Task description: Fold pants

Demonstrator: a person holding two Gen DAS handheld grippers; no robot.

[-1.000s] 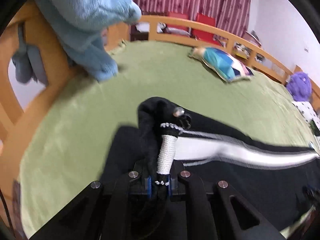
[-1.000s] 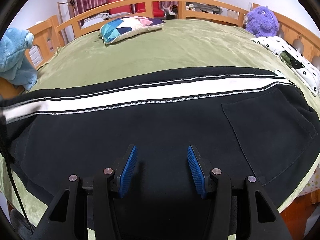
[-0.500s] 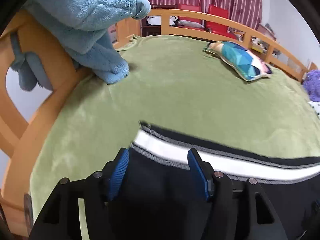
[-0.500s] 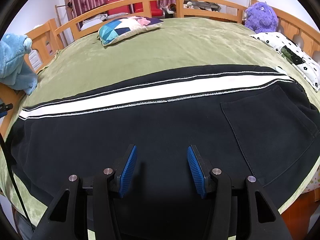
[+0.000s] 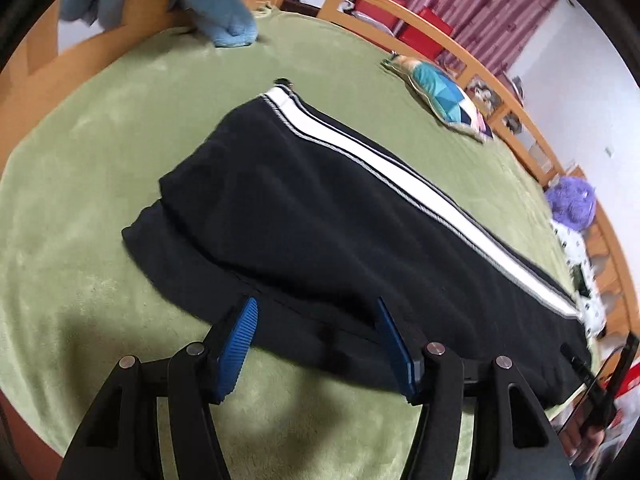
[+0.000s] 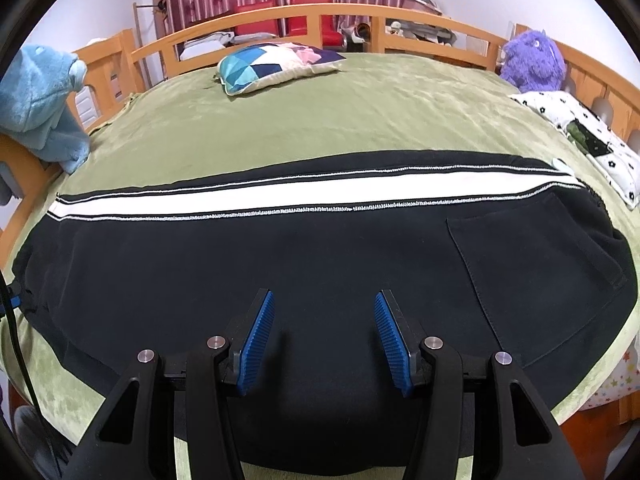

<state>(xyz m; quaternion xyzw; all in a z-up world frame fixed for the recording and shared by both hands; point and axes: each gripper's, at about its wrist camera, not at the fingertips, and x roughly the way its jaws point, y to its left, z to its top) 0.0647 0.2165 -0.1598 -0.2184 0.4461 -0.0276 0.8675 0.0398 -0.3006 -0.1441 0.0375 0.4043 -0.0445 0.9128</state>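
Observation:
Black pants with a white side stripe lie flat, folded lengthwise, on a green bedspread. In the right wrist view the pants stretch left to right, with a back pocket at the right. My left gripper is open and empty, just above the near edge of the leg end. My right gripper is open and empty, over the middle of the pants.
A blue plush toy hangs on the wooden bed rail at the left. A patterned pillow lies at the far side. A purple plush and a white flowered cloth are at the right.
My left gripper let go of the pant cuff, opened, and pulled back toward the near edge. The leg end now lies flat. My right gripper stayed open in place.

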